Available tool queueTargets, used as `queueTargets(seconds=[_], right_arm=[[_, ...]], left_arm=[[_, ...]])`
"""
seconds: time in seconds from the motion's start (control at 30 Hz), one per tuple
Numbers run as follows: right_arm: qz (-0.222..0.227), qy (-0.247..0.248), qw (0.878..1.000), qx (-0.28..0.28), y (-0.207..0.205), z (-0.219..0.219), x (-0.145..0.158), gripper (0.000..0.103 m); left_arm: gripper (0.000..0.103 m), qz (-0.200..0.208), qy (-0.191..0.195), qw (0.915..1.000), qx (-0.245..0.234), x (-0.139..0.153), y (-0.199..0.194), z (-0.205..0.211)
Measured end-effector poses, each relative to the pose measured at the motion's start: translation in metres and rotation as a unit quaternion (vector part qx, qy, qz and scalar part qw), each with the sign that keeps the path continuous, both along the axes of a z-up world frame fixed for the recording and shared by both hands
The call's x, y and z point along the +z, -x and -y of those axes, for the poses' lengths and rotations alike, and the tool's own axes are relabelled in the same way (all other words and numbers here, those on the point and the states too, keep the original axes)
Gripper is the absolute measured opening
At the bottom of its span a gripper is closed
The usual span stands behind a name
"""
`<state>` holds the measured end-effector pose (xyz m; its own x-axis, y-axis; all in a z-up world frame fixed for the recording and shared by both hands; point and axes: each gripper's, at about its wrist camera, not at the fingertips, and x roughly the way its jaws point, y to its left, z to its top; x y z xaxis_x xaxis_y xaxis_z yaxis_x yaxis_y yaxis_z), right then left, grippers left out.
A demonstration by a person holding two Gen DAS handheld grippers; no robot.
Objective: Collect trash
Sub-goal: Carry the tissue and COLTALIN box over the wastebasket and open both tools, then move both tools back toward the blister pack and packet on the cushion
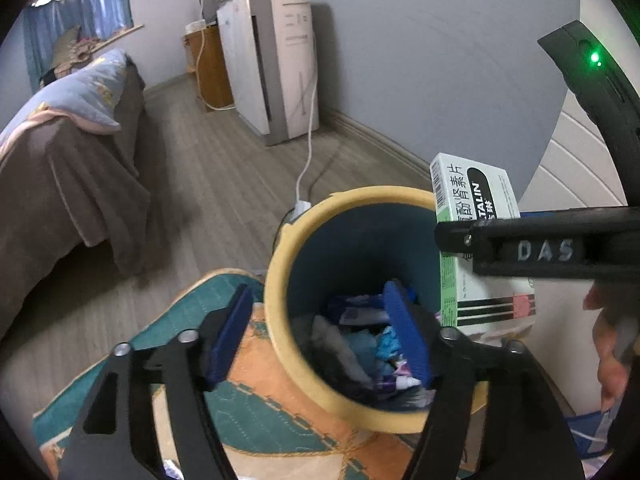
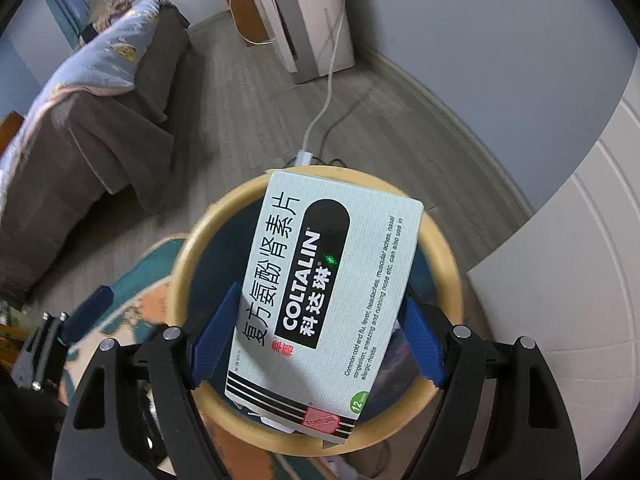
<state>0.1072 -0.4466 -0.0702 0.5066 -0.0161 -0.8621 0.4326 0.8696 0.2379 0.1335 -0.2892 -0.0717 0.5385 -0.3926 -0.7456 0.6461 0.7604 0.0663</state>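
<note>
Room: grey wood-look floor (image 1: 224, 168), pale blue-grey walls, and a bed (image 1: 68, 152) draped in brown with a light blue quilt were seen at left; a white appliance (image 1: 276, 64) stood against the far wall, its cable trailing across the floor.
Surface: a teal-and-orange rug (image 1: 256, 412) lay on the floor, with a yellow-rimmed bin (image 1: 280, 280) set at its edge — wrappers and scraps were seen inside.
Left gripper (image 1: 320, 336): angled down at the bin; its blue pads stood apart with nothing between them — one over the rug, one over the bin's mouth.
Right gripper (image 2: 316, 336): pointed steeply down over the bin; its pads were pressed on the long sides of a medicine box (image 2: 324, 300).
Medicine box: held above the bin's opening, printed face toward the right wrist camera.
Hand (image 1: 612, 344): glimpsed at the right edge, blurred.
</note>
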Motion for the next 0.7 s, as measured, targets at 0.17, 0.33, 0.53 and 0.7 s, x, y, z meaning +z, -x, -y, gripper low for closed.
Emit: queueTargets(seconds=[0.17, 0.33, 0.53, 0.7], right_arm=[[0.024, -0.02, 0.999, -0.004, -0.001, -0.001, 0.007, 0.087], [0.028, -0.02, 0.999, -0.011, -0.002, 0.001, 0.009, 0.093], [0.023, -0.007, 1.0, -0.009, -0.004, -0.003, 0.011, 0.097], [0.024, 0.005, 1.0, -0.008, -0.003, -0.013, 0.022, 0.097]], left_arm=[[0.082, 0.004, 0.01, 0.9999, 0.011, 0.005, 0.001, -0.015], [0.089, 0.0, 0.014, 0.9995, 0.028, 0.002, 0.001, -0.03], [0.092, -0.015, 0.019, 0.9984, 0.05, -0.001, -0.002, -0.044], [0.092, -0.01, 0.023, 0.998, 0.058, 0.01, 0.0, -0.059]])
